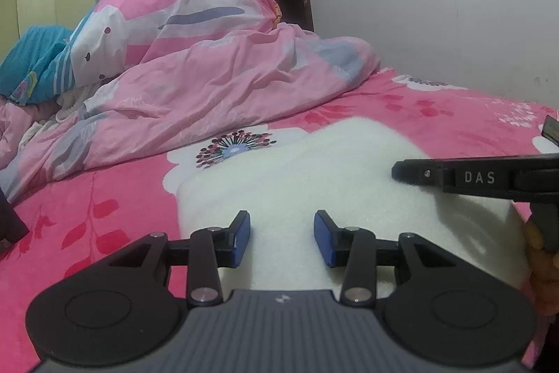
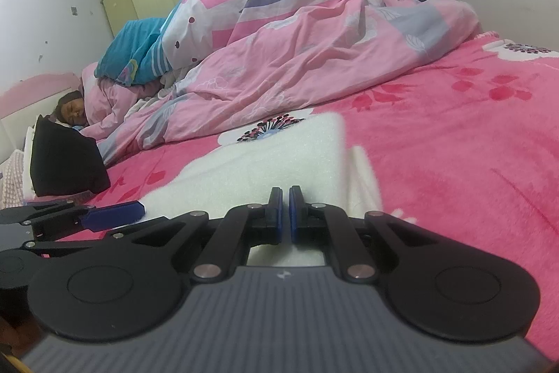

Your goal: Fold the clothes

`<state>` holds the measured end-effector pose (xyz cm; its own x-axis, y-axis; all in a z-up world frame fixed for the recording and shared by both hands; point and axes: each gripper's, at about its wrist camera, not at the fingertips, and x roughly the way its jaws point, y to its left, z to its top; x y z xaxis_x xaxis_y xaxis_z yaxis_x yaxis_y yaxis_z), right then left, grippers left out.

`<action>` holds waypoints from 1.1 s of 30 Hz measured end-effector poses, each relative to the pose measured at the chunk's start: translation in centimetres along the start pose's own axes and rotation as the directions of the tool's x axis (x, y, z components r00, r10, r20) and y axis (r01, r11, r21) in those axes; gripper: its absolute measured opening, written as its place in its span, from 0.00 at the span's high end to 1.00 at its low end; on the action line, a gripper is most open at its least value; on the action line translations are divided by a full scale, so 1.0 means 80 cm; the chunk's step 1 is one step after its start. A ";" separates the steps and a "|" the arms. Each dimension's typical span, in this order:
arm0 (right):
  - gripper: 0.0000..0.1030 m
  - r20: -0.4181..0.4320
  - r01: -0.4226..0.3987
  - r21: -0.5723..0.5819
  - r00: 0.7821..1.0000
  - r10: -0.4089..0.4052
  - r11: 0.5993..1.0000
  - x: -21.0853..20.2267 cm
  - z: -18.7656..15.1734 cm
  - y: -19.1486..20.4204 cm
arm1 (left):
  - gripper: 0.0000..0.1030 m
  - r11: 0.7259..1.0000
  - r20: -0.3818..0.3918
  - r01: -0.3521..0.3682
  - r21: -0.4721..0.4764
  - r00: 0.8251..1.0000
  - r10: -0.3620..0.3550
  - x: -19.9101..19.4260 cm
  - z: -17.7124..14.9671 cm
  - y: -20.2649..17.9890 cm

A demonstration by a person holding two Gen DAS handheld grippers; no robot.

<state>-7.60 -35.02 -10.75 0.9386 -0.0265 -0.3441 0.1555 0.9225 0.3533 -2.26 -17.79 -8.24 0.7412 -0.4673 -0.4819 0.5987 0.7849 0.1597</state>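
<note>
Left gripper (image 1: 282,238) fingers spread over the white cloth (image 1: 314,170), empty; right gripper (image 2: 285,210) fingers pressed together, whether pinching cloth unclear; at its 12 o'clock the fold may slip open.

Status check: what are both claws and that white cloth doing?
Left gripper open above white garment. Right gripper shut, nothing visibly held. Garment flat on pink blanket.

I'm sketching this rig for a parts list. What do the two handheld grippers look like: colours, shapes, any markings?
Both look alike. The left gripper has a grey ribbed body, two round black discs, black linkage arms with silver pins, and blue pads on its fingers. The right gripper shows the same build; seen from the side, its black finger carries white letters "DAS". No cables or sleeves show.
</note>
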 end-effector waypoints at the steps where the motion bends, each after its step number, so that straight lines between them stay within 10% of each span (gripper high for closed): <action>1: 0.97 0.000 0.000 0.000 1.000 0.000 1.000 0.000 0.000 0.000 | 0.59 1.000 -0.001 0.000 0.000 1.000 0.000 0.000 0.000 0.000; 33: 0.89 -0.072 -0.008 -0.066 0.997 0.003 0.998 -0.001 0.032 0.010 | 0.58 1.000 -0.012 -0.011 0.013 1.000 0.011 0.002 0.002 -0.005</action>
<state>-6.77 -35.28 -8.22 0.9143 0.0041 -0.4051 0.1278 0.9460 0.2979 -2.33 -18.23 -8.25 0.7442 -0.4533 -0.4906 0.5941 0.7850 0.1759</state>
